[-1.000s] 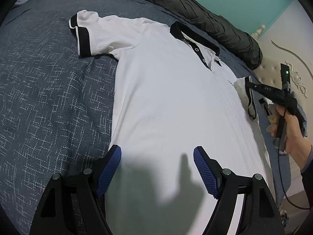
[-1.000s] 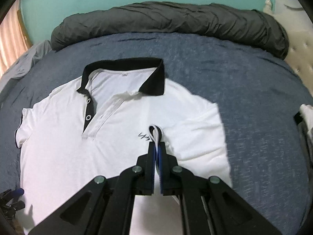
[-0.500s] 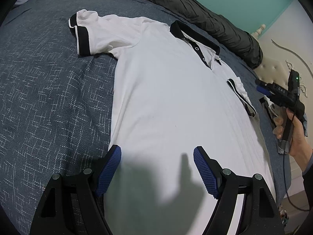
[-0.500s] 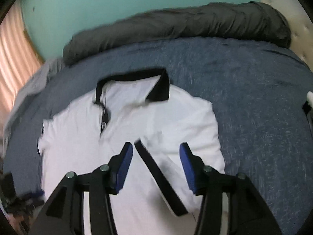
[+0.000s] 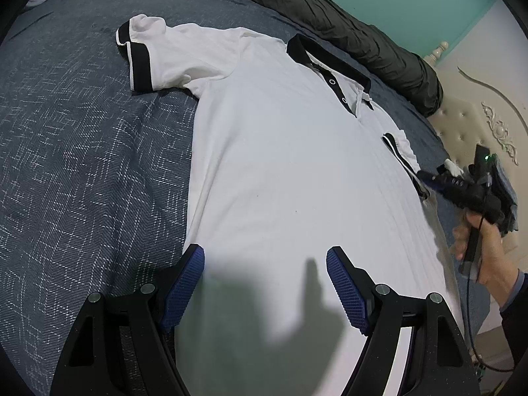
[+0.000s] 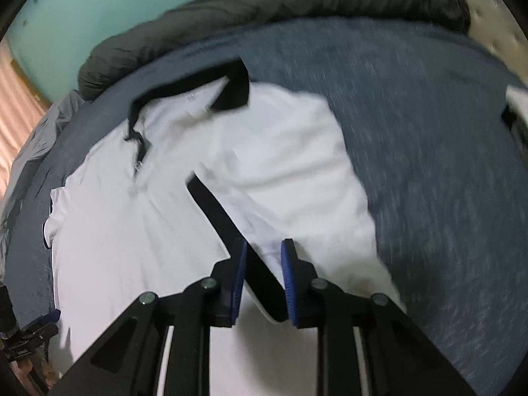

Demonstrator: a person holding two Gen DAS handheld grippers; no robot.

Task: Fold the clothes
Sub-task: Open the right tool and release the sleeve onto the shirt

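Over the white shirt on the bed, two grippers.

Between the closing fingers of the right gripper (image 6: 262,247) lies the folded sleeve's black cuff (image 6: 227,221), a gap at each pad. Left gripper (image 5: 265,257) hangs wide open above the polo shirt (image 5: 280,151), holding nothing. Shirt lies flat on the blue bedspread (image 5: 82,151).

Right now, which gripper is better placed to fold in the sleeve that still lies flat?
Left. The flat sleeve lies on the left gripper side, jaws open and empty; the right gripper is closing over the already folded sleeve.
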